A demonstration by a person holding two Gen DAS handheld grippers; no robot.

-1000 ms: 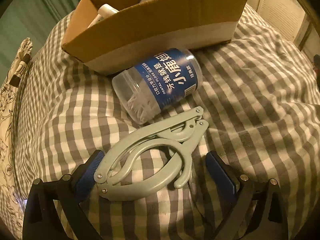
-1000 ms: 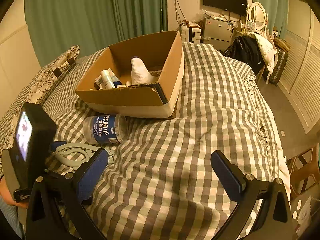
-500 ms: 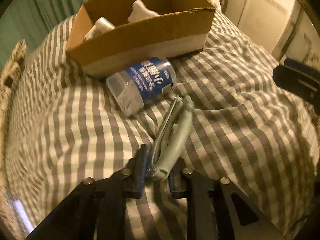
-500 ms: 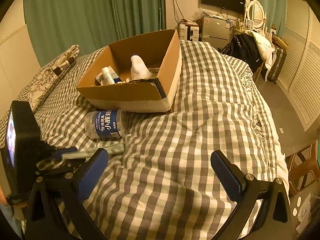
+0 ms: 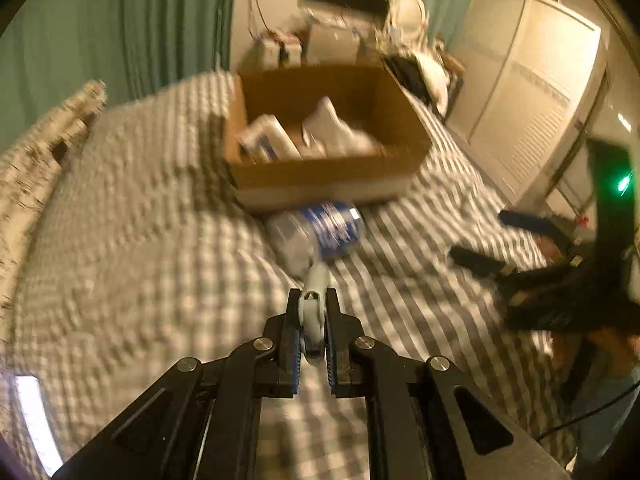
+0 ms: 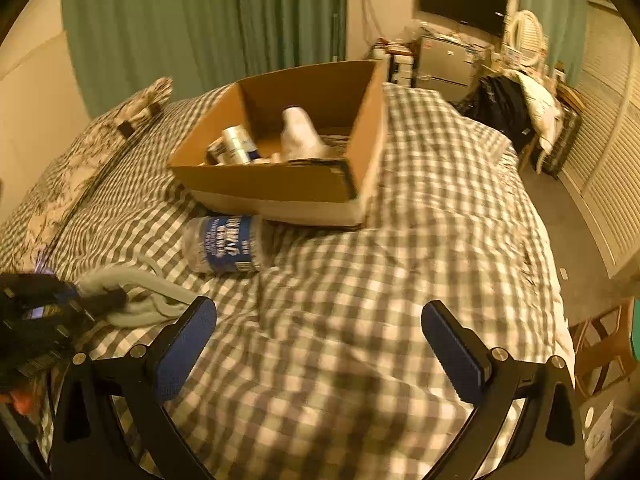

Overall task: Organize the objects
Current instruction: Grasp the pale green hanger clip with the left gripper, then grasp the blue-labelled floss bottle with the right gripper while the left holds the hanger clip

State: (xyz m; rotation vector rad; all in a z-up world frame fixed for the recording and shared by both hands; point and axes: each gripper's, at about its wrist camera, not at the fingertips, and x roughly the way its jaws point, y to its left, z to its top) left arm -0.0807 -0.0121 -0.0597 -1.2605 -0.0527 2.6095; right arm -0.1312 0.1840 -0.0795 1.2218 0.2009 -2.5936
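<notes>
A pale green folding hanger (image 5: 314,312) stood on edge, pinched between the left gripper's pads near the camera. Just beyond it a clear jar with a blue label (image 5: 320,232) lay on its side on the checked bedspread, touching the near wall of an open cardboard box (image 5: 328,178) holding white items.

1. The left wrist view is motion-blurred: the label on the clear jar (image 5: 316,232) is unreadable.
2. The folding hanger (image 5: 314,312) is seen edge-on between the left gripper (image 5: 313,300)'s pads, its lower end hidden there.
3. What lies in the cardboard box (image 5: 320,178) is smeared; the items cannot be identified.
4. In the right wrist view, lower left, the left gripper (image 6: 100,302) is a dark blur overlapping the hanger (image 6: 136,292).
5. The right gripper (image 6: 318,334)'s arms are cut off by the bottom edge.
</notes>
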